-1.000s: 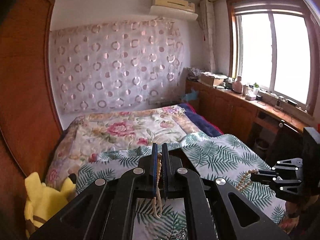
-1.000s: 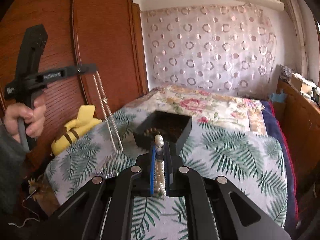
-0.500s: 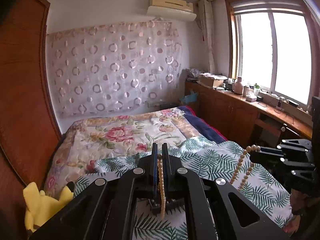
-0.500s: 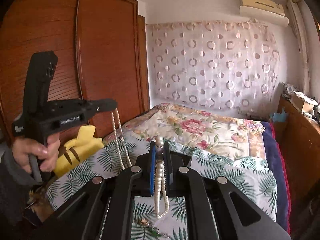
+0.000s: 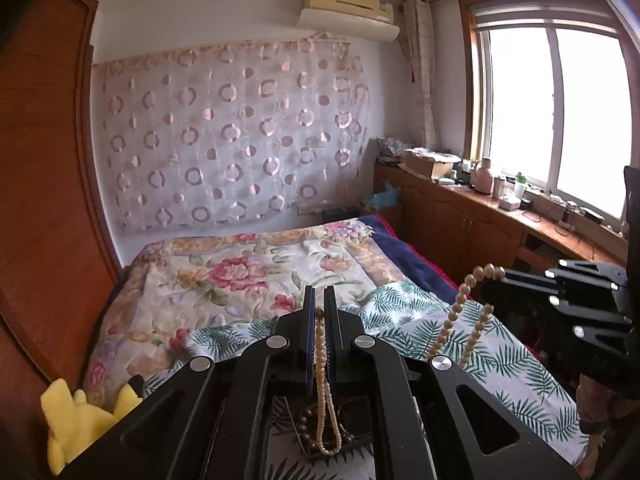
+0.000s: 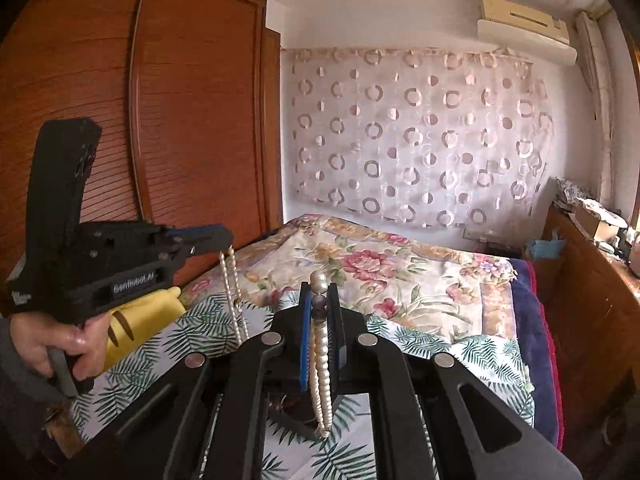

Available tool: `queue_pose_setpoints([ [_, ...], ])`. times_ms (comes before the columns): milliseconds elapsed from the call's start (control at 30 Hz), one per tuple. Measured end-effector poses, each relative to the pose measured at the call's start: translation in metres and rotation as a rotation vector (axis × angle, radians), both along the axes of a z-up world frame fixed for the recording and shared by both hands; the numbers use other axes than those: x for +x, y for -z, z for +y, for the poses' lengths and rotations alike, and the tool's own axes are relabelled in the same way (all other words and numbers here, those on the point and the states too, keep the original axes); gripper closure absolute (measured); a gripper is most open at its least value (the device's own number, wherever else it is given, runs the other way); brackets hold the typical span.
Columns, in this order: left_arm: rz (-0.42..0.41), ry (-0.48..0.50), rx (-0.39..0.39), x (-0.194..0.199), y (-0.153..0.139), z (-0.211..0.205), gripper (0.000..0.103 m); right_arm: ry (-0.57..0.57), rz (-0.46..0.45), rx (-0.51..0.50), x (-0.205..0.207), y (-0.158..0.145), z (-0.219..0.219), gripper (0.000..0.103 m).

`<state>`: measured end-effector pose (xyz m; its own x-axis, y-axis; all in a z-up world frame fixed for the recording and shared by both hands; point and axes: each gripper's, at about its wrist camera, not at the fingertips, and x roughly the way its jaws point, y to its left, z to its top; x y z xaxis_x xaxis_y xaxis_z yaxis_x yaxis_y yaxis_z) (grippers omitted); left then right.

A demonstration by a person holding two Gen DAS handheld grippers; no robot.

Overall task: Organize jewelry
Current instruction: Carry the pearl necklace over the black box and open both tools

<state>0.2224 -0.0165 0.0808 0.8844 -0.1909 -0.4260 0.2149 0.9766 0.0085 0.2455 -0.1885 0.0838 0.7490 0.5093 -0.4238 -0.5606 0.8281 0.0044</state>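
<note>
Two bead strands are being held clenched in left tongs point(image 5: 319, 310) and right tongs point(image 6: 320, 300), hanging straight down over the tray point(image 5: 356, 420) directly below.

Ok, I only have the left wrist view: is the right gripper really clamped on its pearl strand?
Observer: Yes, the right gripper is shut on the pearl strand, with one large pearl poking out above it.
Operator: All white beads?
Observer: No, a dark bead sits just under that top pearl.
Operator: And mine, from the side?
Observer: The thin strand hangs doubled from the left gripper; its bottom is hidden behind the right gripper.
</note>
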Motion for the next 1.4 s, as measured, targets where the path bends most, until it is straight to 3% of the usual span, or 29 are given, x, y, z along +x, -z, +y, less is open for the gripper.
queue_pose_setpoints([
  [267, 0.028, -0.013, -0.003, 0.021, 0.024, 0.005, 0.099, 0.009, 0.022, 0.016, 0.031, -0.004, 0.007, 0.095],
  [500, 0.126, -0.018, -0.015, 0.033, 0.074, 0.015, 0.099, 0.013, 0.04, 0.02, 0.05, 0.004, 0.018, 0.095],
  [800, 0.202, -0.006, 0.008, 0.019, 0.125, 0.019, 0.097, 0.064, 0.108, -0.068, 0.089, 0.052, 0.043, 0.095],
  [833, 0.203, -0.006, 0.016, 0.014, 0.129, 0.02, 0.094, 0.064, 0.119, -0.074, 0.092, 0.057, 0.045, 0.095],
  [900, 0.2, -0.005, 0.019, 0.006, 0.135, 0.021, 0.075, 0.062, 0.139, -0.093, 0.094, 0.07, 0.049, 0.095],
  [1033, 0.207, -0.008, 0.019, -0.011, 0.146, 0.027, 0.061, 0.051, 0.181, -0.133, 0.094, 0.093, 0.057, 0.095],
  [1167, 0.2, -0.016, 0.006, -0.03, 0.152, 0.033, 0.037, 0.038, 0.223, -0.135, 0.091, 0.108, 0.055, 0.093],
  [1233, 0.195, -0.018, -0.01, -0.039, 0.153, 0.036, 0.028, 0.031, 0.225, -0.129, 0.085, 0.111, 0.052, 0.083],
  [1267, 0.194, -0.018, -0.017, -0.043, 0.154, 0.037, 0.024, 0.029, 0.226, -0.122, 0.081, 0.112, 0.049, 0.07],
  [1300, 0.192, -0.019, -0.023, -0.048, 0.155, 0.038, 0.02, 0.027, 0.224, -0.119, 0.079, 0.112, 0.047, 0.063],
  [1400, 0.185, -0.028, -0.032, -0.06, 0.155, 0.041, 0.014, 0.015, 0.216, -0.111, 0.062, 0.114, 0.04, 0.063],
])
